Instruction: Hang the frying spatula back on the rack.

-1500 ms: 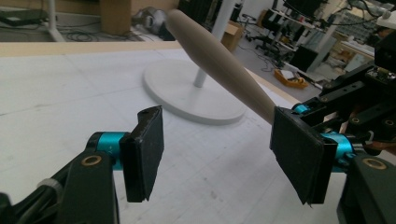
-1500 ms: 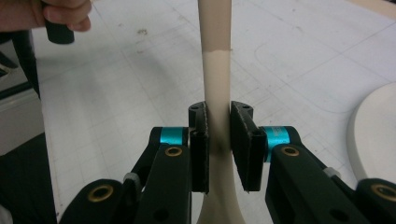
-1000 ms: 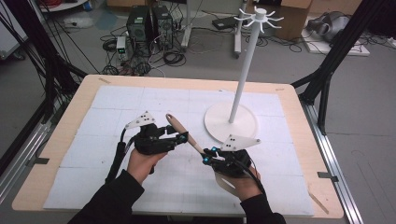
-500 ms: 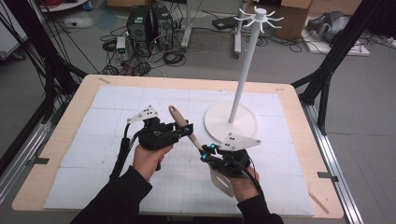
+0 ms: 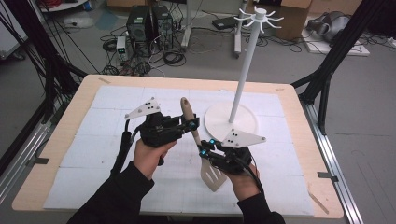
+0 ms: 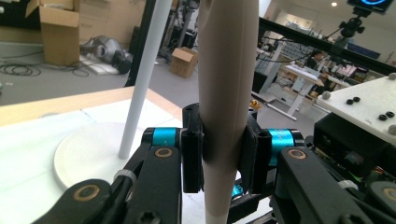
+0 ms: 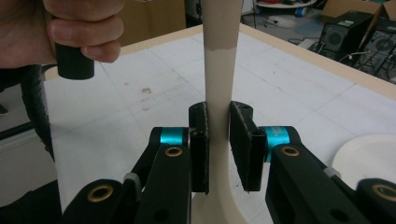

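Slotted spatula (image 5: 198, 144) held off the tabletop (image 5: 84, 100) btwn both grippers, near the white rack's base (image 5: 219, 122). Left gripper (image 5: 192, 124) jaws just closed in, now clamped on the wooden handle. Right gripper (image 5: 204, 148) pinches the neck just above the blade
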